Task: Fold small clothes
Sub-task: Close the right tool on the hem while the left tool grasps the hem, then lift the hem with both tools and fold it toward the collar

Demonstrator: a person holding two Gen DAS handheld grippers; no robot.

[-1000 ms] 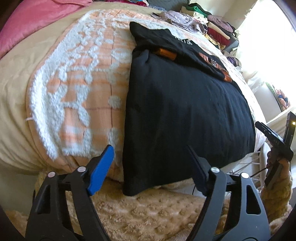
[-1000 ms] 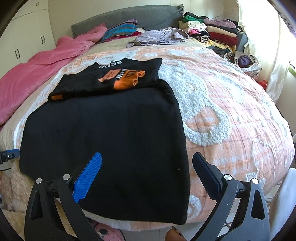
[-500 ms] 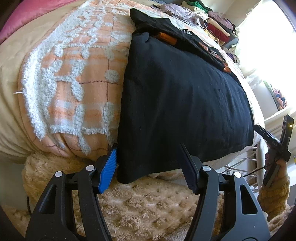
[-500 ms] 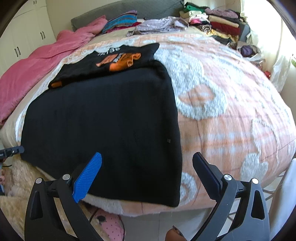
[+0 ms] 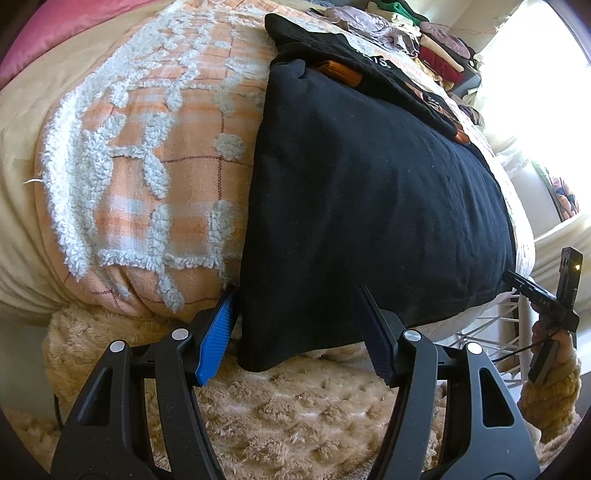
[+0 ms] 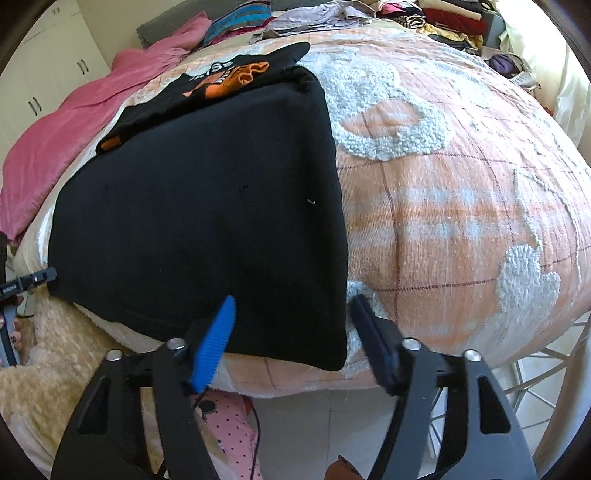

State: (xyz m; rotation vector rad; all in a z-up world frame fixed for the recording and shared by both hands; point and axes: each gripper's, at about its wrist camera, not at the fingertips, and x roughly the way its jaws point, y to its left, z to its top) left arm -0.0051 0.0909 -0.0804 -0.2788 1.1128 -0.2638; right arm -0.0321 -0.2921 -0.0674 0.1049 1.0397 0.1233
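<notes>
Your left gripper (image 5: 295, 325) sits at the near left corner of the black garment (image 5: 369, 192), jaws apart with that hanging corner between them; the blue pad is just beside the cloth's left edge, and whether it presses on it cannot be told. Your right gripper (image 6: 291, 334) straddles the near right corner of the same garment, and its jaws are closing with the corner between them; the dark finger stands on the quilt just right of the cloth's edge, the blue pad over the black fabric, not visibly pinching yet.

The black garment lies flat on the orange checked quilt (image 6: 443, 206) with white tufted patterns, its near hem draped over the bed's edge. Below that edge, a tan fluffy blanket (image 5: 295, 417) fills the near ground under your left gripper.

At the garment's far end, a black T-shirt with an orange print (image 6: 225, 79) lies on the quilt, its near edge overlapped by the garment. To the far left lies a pink blanket (image 6: 74, 122). Beyond the T-shirt, a crumpled greyish garment (image 6: 314, 18) lies by the headboard, and a pile of folded clothes (image 6: 450, 16) sits at the far right.
</notes>
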